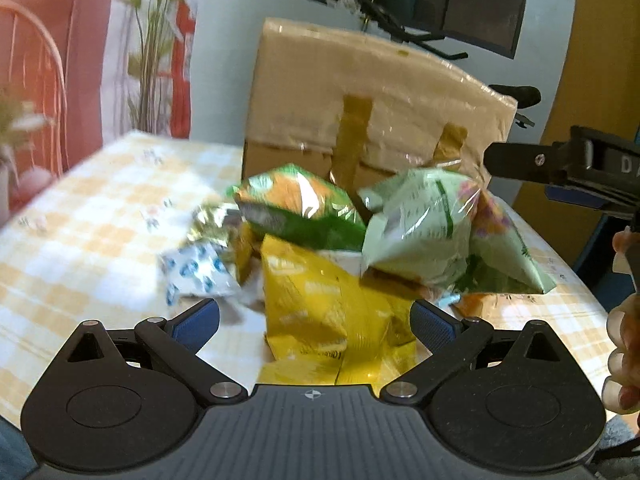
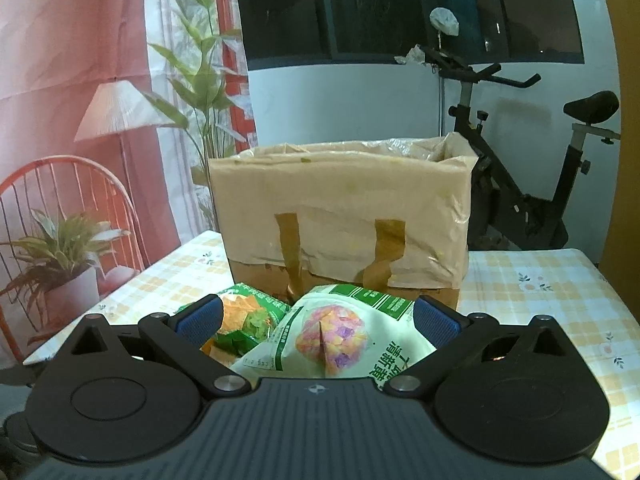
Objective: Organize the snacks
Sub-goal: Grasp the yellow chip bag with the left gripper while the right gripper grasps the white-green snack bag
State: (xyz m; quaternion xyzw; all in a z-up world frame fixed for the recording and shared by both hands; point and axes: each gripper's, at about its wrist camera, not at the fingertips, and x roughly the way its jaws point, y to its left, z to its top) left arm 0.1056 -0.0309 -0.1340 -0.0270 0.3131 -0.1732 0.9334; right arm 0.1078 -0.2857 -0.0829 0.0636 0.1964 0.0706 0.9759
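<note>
- Left wrist view: the left claw (image 1: pixel 315 322) is low over the bench (image 1: pixel 80 216), jaws spread wide, holding nothing. A yellow snack bag (image 1: pixel 320 304) lies between its fingers, in a pile with a green bag (image 1: pixel 298 208) and a pale green bag (image 1: pixel 416 228) before the cardboard box (image 1: pixel 360 96). Bare bench lies to the left.
- Right wrist view: the right claw (image 2: pixel 318 322) is also spread wide and empty above the pale green bag (image 2: pixel 332 336); the box (image 2: pixel 340 208) stands just behind, top open.
</note>
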